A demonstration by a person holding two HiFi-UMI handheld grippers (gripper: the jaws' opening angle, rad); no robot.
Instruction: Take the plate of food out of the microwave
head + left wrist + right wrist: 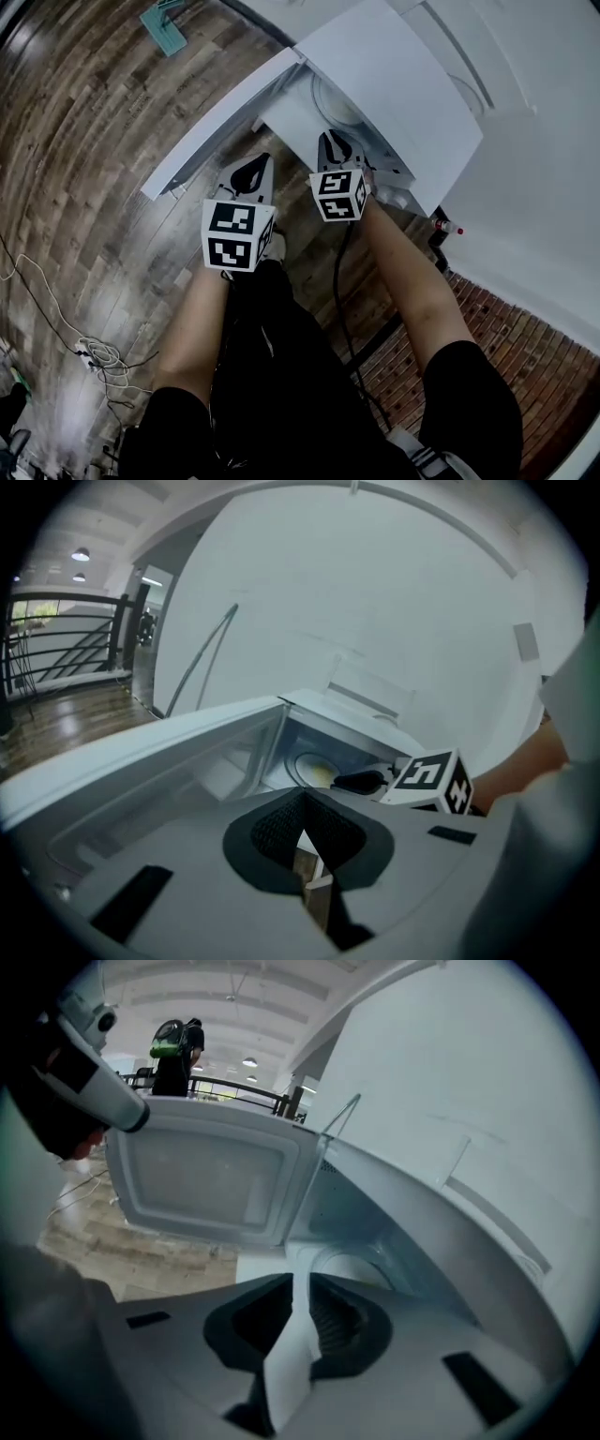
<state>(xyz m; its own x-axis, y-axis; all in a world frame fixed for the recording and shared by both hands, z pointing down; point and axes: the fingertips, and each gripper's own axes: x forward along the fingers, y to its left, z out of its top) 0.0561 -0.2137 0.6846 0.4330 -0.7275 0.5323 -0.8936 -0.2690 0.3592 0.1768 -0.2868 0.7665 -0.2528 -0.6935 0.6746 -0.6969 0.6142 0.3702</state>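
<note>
A white microwave (403,84) stands with its door (225,112) swung open to the left. Inside it lies a white plate (330,98); the left gripper view shows yellow food on this plate (314,772). My right gripper (335,142) reaches into the opening, its tip at the plate's near rim (352,1267). Its jaws (298,1288) stand a narrow slit apart, and white shows through the slit. Whether the rim is between them I cannot tell. My left gripper (251,171) hovers in front of the open door (141,761), jaws (302,808) shut and empty.
The open door (206,1180) blocks the left side of the opening. Below is a wooden floor with loose cables (98,356). A bottle with a red cap (450,227) stands by the microwave's right corner, above a brick wall (525,347). A person (178,1054) stands far off by a railing.
</note>
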